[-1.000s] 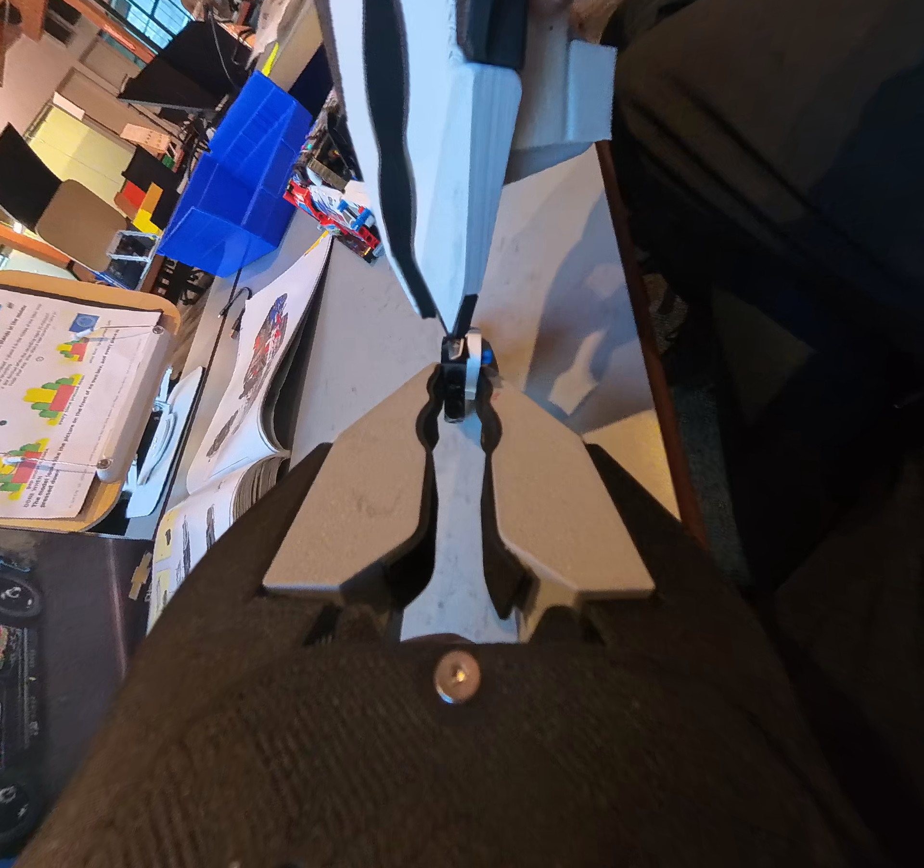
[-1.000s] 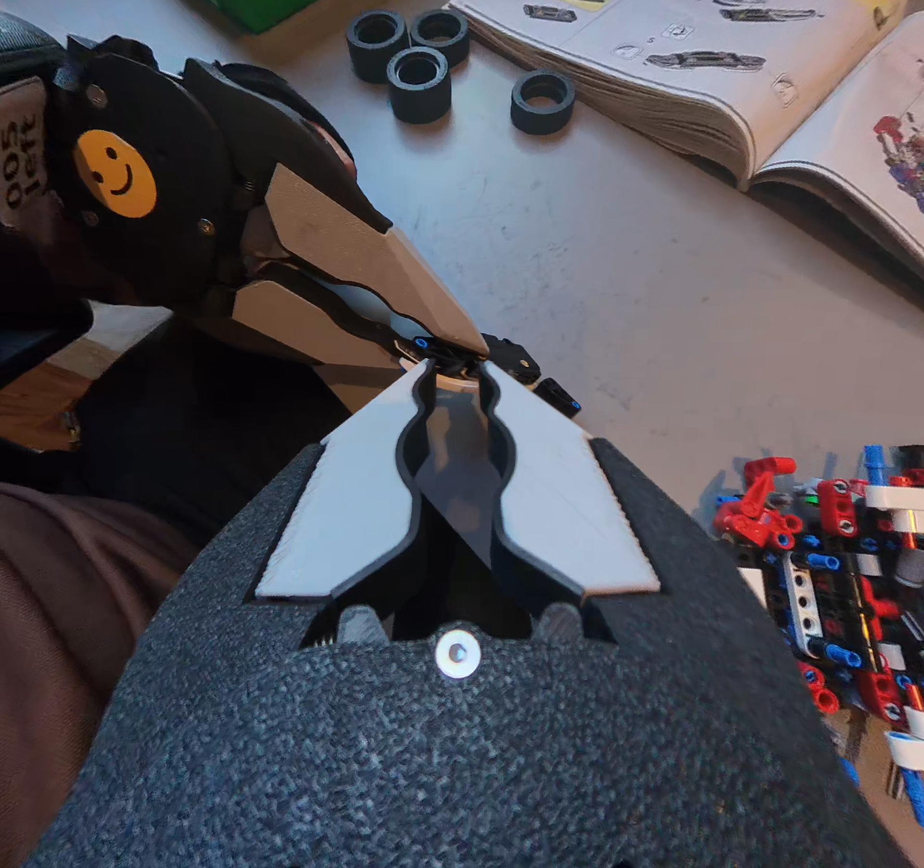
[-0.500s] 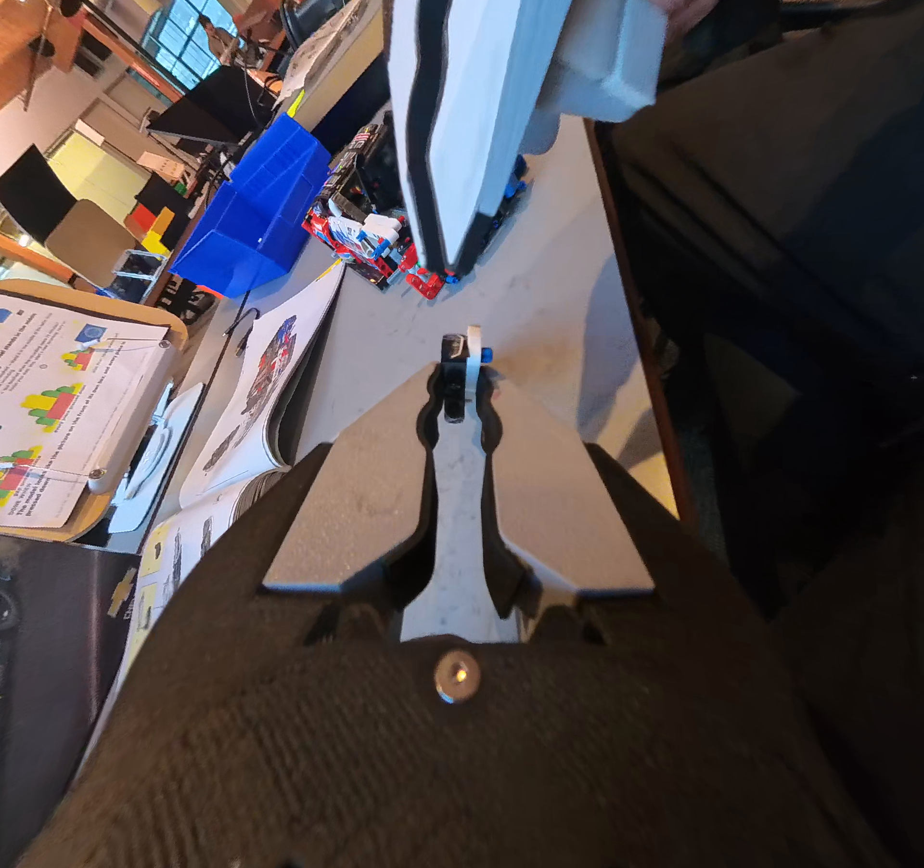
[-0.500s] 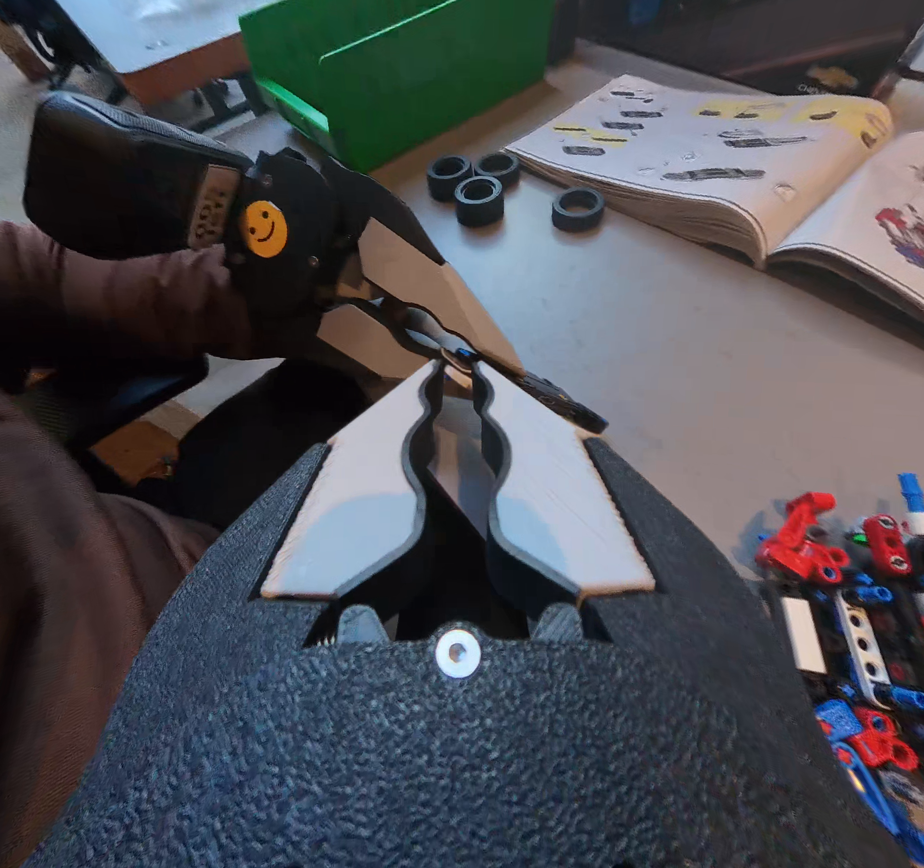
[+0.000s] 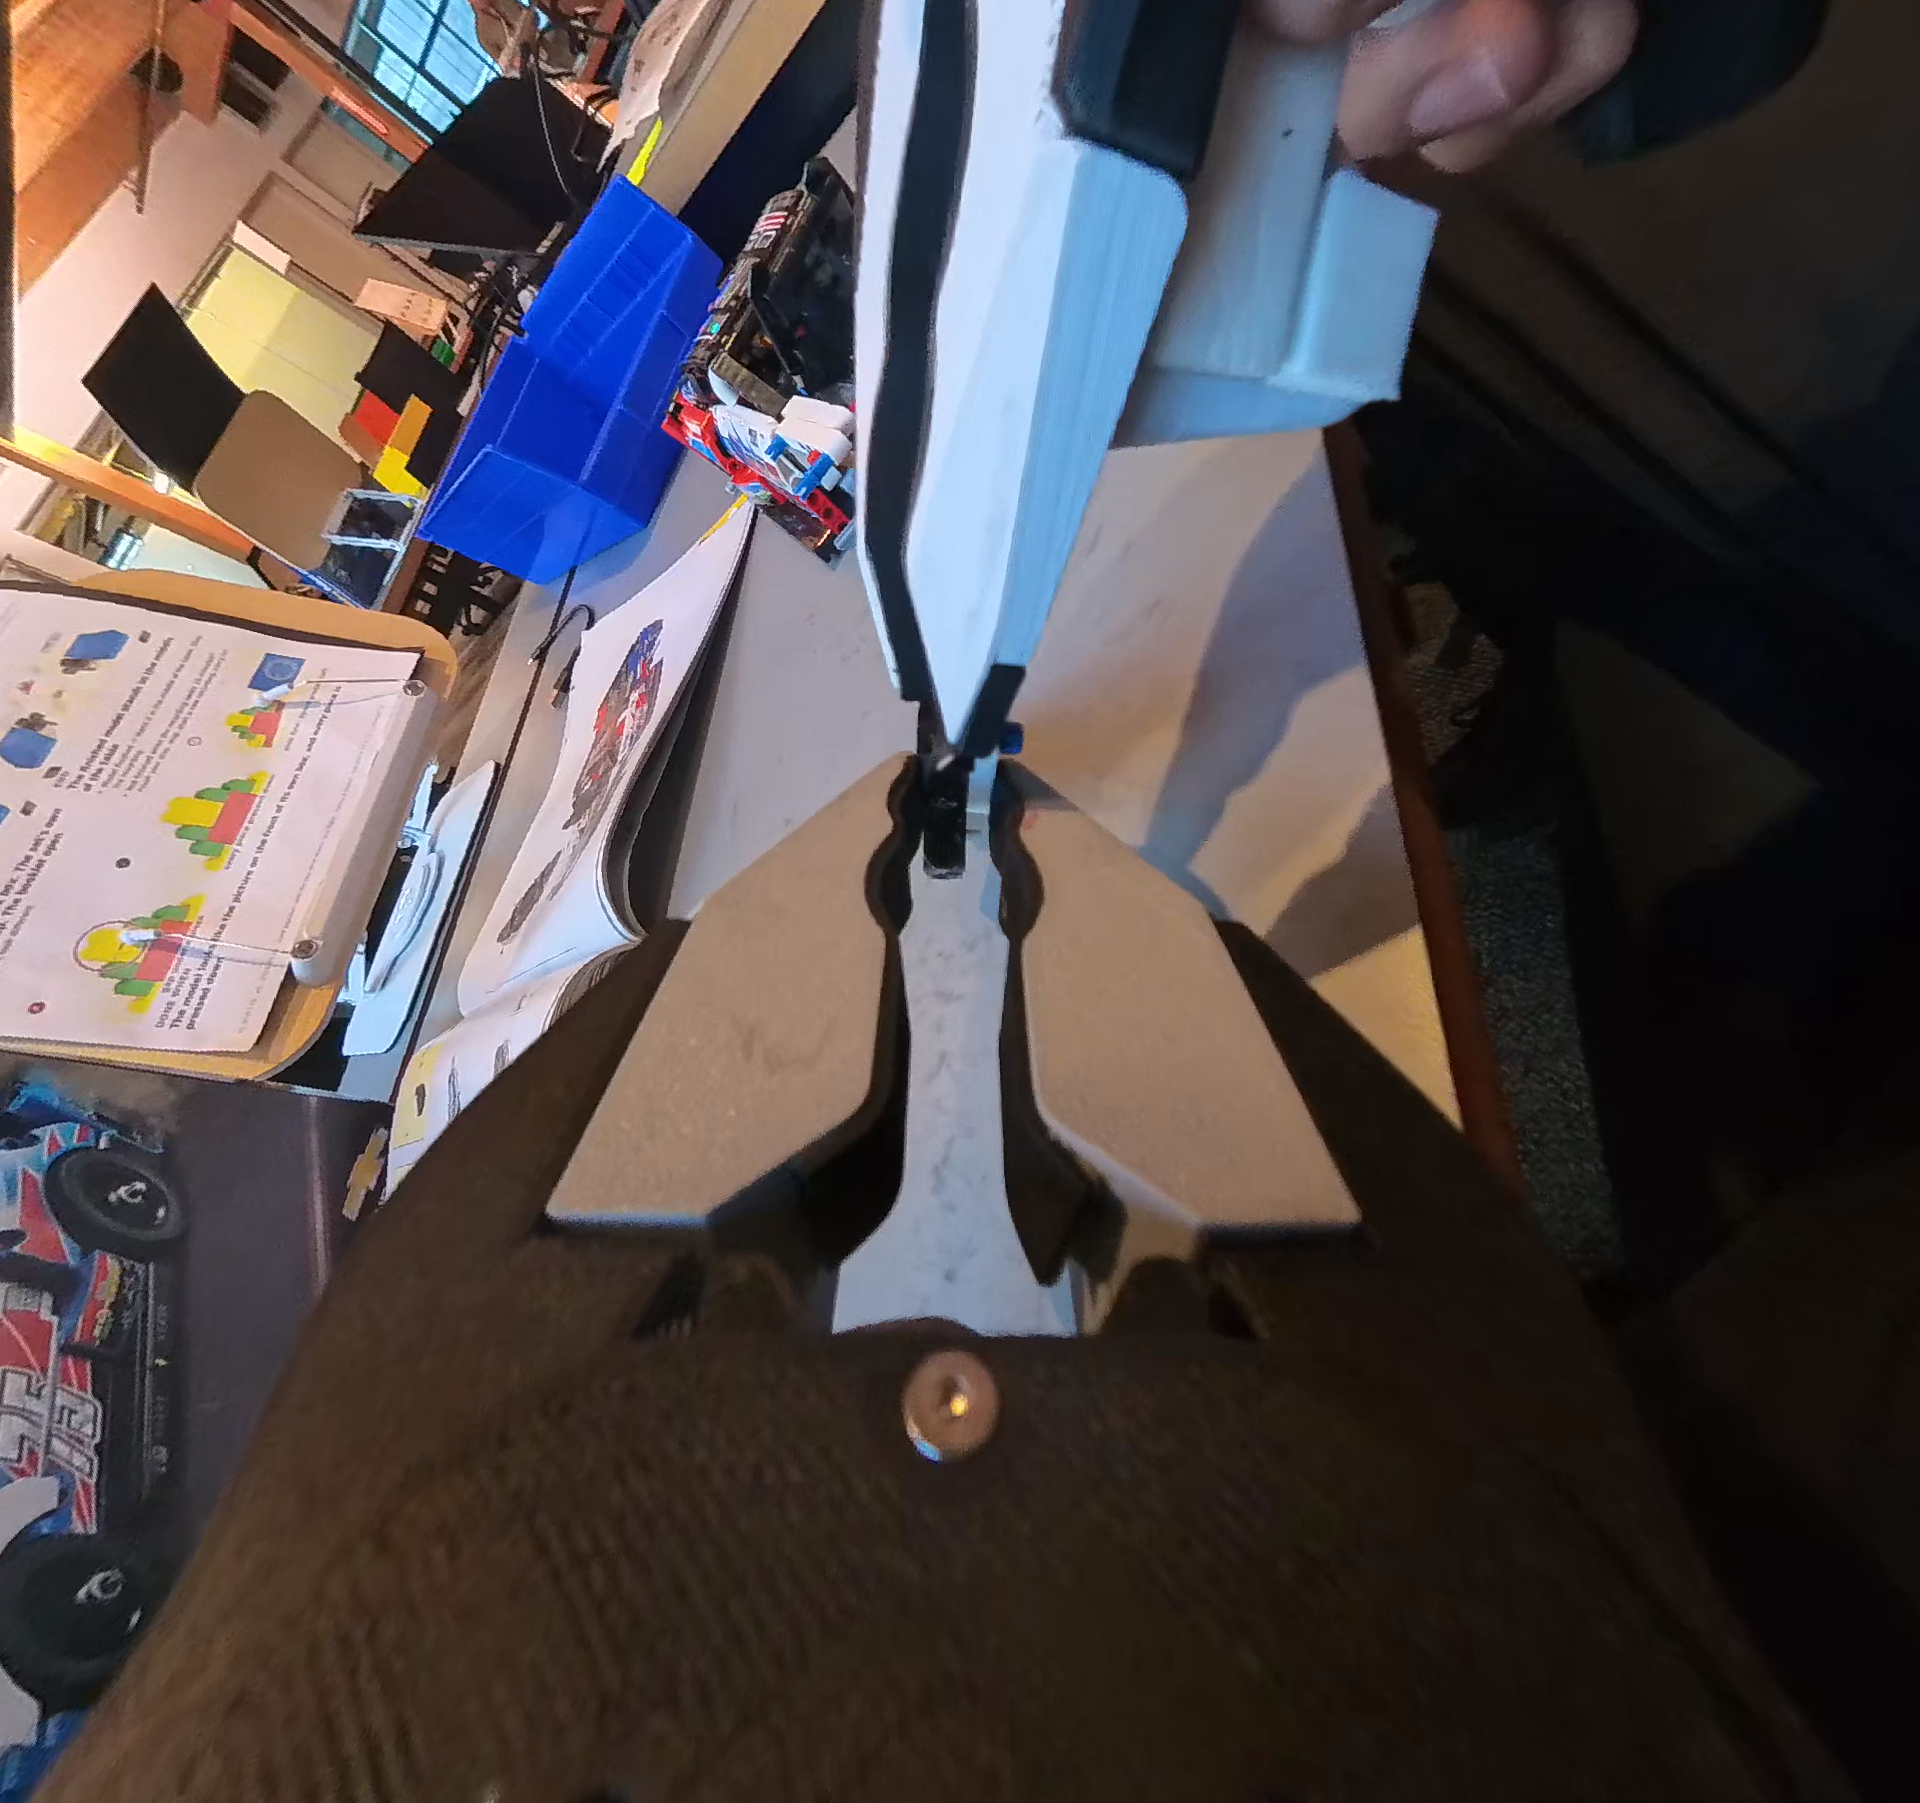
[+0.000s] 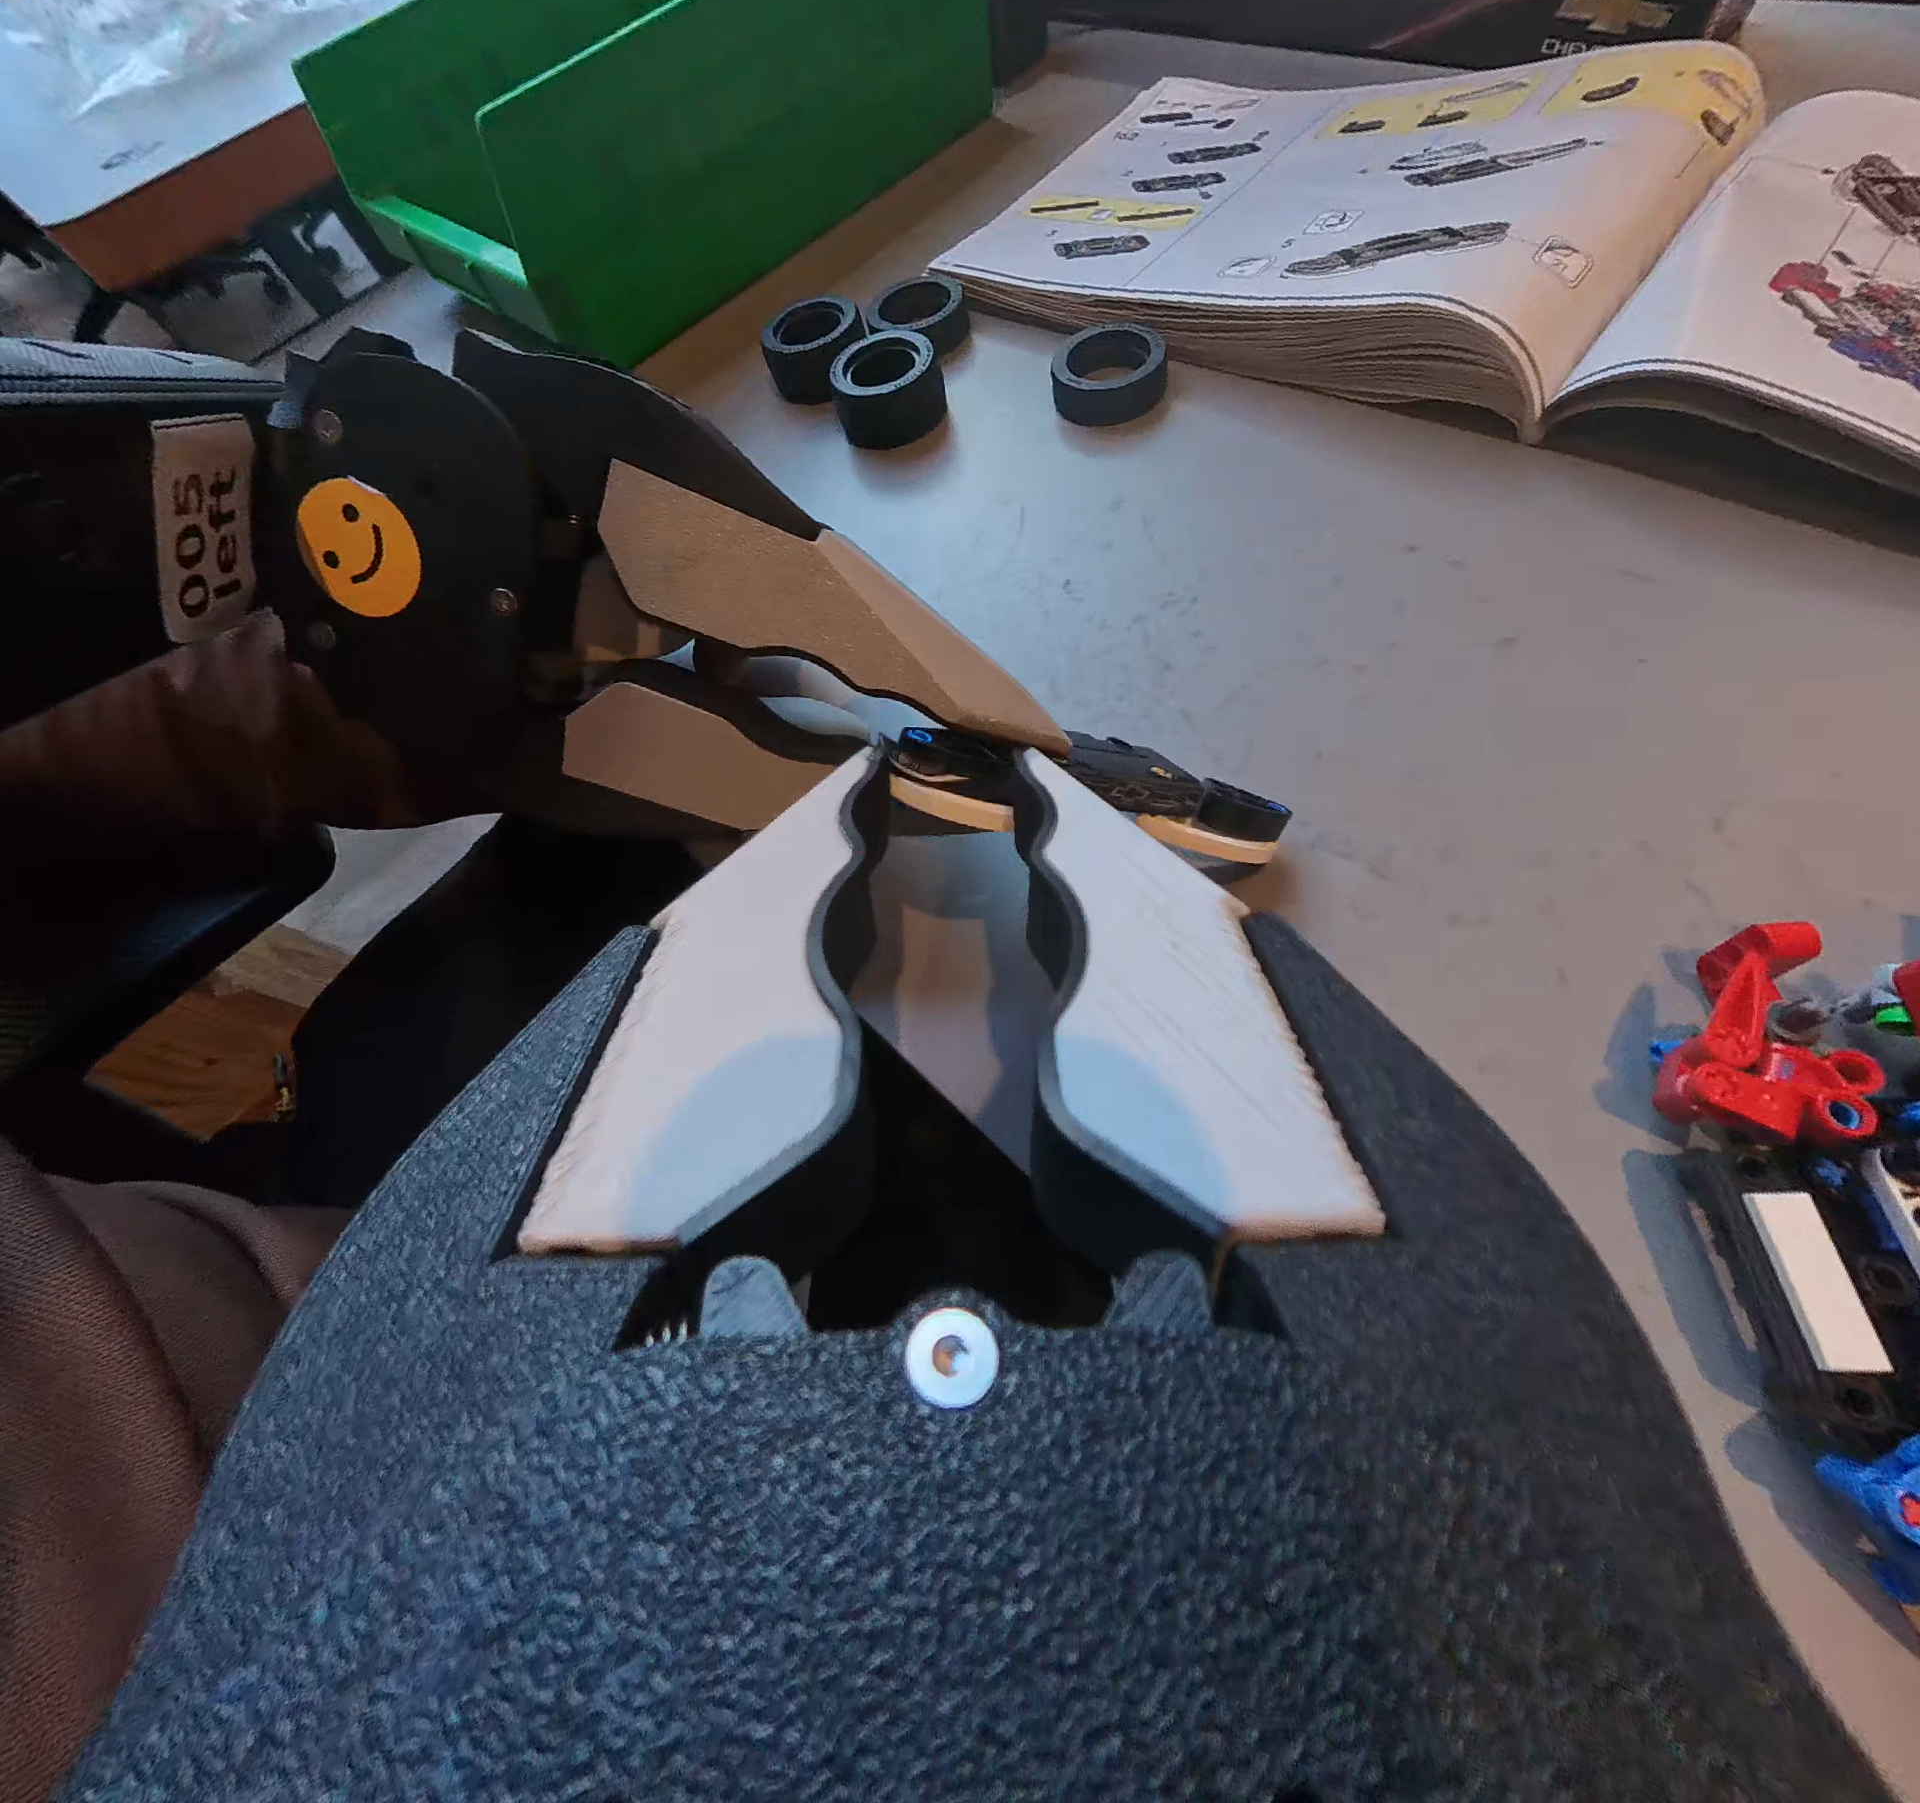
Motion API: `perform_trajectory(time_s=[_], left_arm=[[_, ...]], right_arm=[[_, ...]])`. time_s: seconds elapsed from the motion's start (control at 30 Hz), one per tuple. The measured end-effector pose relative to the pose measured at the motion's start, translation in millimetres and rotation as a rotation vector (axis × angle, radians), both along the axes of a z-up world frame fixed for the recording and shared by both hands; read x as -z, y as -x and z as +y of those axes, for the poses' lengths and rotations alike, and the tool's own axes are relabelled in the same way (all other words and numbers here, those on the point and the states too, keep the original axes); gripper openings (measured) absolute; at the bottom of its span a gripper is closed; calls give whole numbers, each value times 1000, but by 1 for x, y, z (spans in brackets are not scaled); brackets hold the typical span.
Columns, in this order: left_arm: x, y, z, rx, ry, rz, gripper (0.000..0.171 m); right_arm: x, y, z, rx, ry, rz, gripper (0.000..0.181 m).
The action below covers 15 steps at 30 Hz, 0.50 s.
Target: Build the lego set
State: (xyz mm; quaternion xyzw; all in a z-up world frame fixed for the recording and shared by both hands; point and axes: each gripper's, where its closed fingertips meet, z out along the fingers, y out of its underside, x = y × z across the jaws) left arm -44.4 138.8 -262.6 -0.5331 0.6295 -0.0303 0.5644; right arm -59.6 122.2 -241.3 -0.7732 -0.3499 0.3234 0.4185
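Black-and-white, the lego piece [image 6: 1081, 792] is a slim flat strip held clear of the table [image 6: 1455, 673], near its front edge. Its long axis runs from my left tool [image 6: 971, 745] out to my right across the right wrist view, level or nearly so, black layer up and white layer beneath; the free end [image 6: 1242, 811], tipped with a blue pin, points toward the half-built red and blue model [image 6: 1787, 1130]. In the left wrist view the same piece [image 5: 943, 818] appears edge-on, as a thin upright sliver between my fingers.

My left tool [image 5: 951, 797] is pressed together on the near end of the piece. My right tool [image 6: 951, 782] meets it from the side, its fingers partly spread, one to either side of the strip near the left tool's grip; whether the pads actually touch the piece I cannot tell. Seen from the left wrist, the right tool's [image 5: 961, 714] white fingers come down from above, their tips at the piece.

Behind, on the table: four black tyres [image 6: 888, 361], an open manual [image 6: 1455, 226], a green bin [image 6: 665, 91].
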Motion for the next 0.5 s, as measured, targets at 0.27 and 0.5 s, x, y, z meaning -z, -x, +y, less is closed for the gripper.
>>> perform_trajectory(time_s=[0.27, 0.5], left_arm=[[1, -2, 8, -90, -43, 34, 10], [1, -5, 15, -176, -122, 79, 10]], right_arm=[[6, -4, 13, 105, -79, -27, 35], [6, -8, 20, 164, -111, 17, 28]])
